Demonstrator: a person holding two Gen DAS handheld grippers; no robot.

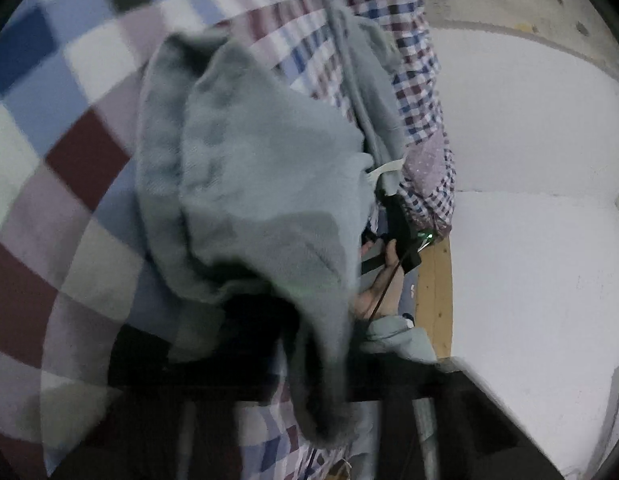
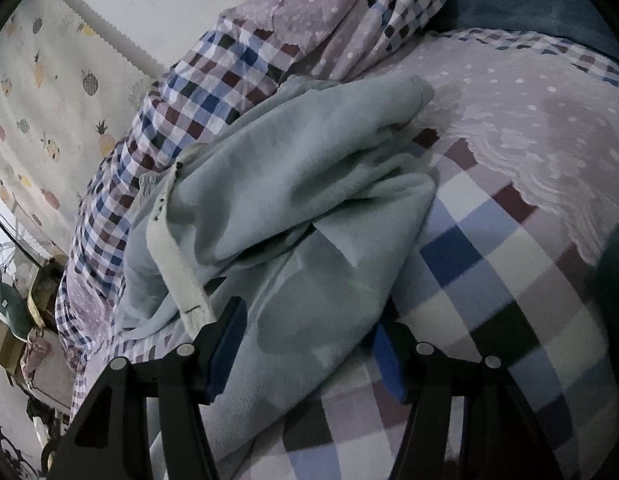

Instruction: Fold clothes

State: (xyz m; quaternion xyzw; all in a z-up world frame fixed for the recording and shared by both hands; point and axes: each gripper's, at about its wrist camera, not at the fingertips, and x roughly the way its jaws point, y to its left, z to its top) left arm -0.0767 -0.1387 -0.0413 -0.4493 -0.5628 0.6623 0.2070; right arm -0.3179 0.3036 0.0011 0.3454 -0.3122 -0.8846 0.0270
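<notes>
Lying bunched on the checked bedspread point(image 2: 489, 264), the grey-green garment point(image 2: 293, 208) sits between the right tool's point(image 2: 305, 344) spread fingers — left tool point(image 1: 265, 344) pinching its cloth.

bedding: you've got a checked bedspread point(image 2: 489, 280) over the bed, with a lilac dotted cover point(image 2: 529, 120) lying on top of it
wall: white wall point(image 1: 529, 140); pineapple-print sheet point(image 2: 49, 120) hanging
floor side: cardboard box point(image 2: 1, 344), clutter, too small to tell

Checked bedspread point(image 2: 489, 264), white wall point(image 1: 529, 128)
</notes>
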